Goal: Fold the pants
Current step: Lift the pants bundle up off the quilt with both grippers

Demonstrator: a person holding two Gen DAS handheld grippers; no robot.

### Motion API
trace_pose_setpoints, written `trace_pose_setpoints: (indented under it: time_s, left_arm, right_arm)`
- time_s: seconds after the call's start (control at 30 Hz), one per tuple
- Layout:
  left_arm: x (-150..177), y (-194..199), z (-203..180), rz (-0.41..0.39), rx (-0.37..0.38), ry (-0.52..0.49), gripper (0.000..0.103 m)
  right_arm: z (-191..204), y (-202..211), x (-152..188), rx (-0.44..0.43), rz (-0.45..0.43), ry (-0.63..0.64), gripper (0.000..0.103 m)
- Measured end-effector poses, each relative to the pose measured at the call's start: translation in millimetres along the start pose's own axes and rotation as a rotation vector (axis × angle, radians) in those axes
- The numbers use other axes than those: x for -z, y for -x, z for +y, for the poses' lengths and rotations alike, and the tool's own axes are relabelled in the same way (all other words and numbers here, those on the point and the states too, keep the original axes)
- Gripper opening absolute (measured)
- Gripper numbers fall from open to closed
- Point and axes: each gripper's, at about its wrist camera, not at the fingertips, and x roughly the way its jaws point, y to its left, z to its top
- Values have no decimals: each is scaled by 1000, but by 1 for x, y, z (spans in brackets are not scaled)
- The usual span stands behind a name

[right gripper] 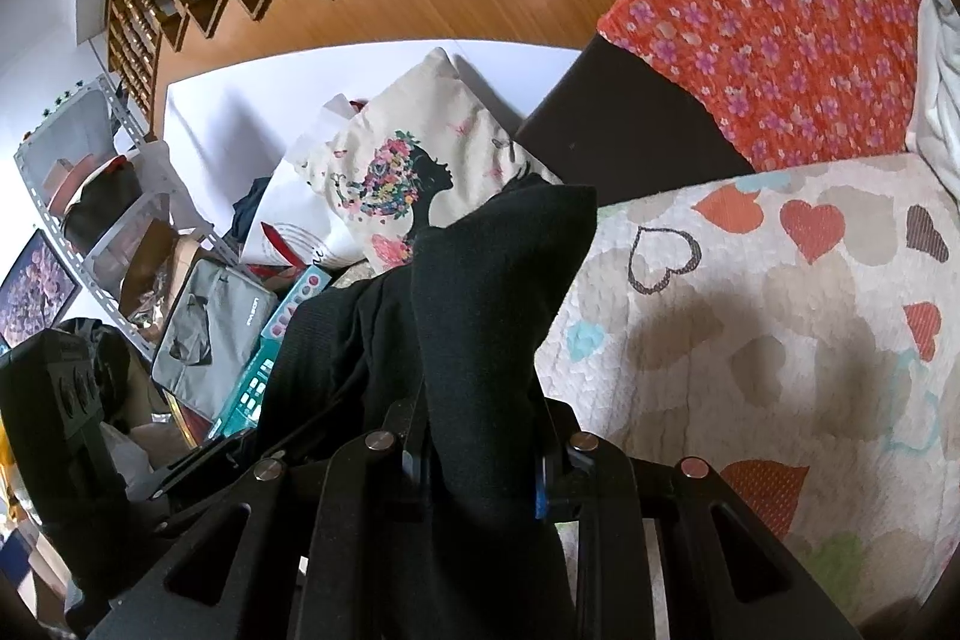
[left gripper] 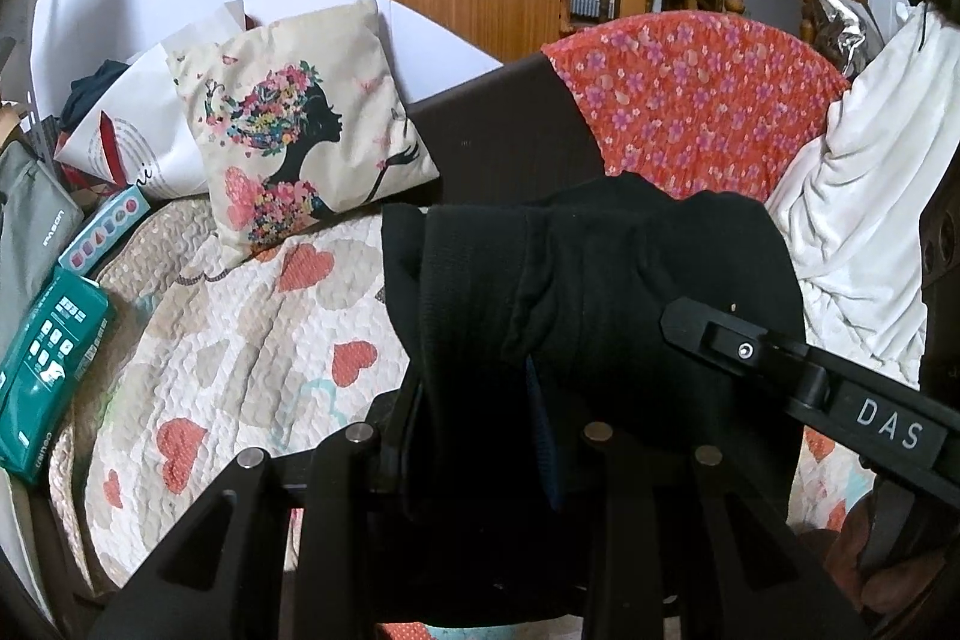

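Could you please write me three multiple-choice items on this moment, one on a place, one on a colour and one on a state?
1. Where does the cushion with the woman's silhouette stand?
A. On the staircase
B. At the back of the heart-print quilt, leaning on the white board behind
C. On the metal shelf

2. What colour are the pants?
A. Black
B. Red
C. White

3. How are the pants held?
A. Lying flat and untouched
B. Held by one gripper only
C. Clamped in both grippers

Answers:
1 B, the left wrist view shows it propped at the quilt's far edge.
2 A, the cloth is black in both views.
3 C, the left gripper and the right gripper each have black cloth bunched between the fingers.
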Motion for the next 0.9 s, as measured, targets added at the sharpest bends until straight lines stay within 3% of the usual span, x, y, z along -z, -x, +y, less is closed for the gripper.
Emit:
trace_pose_setpoints:
  time_s: [0.9]
  left_arm:
    - [11,-96,-9,152,-12,-36,30]
  right_arm:
    - [-60,-65,7,35,103,-99,25]
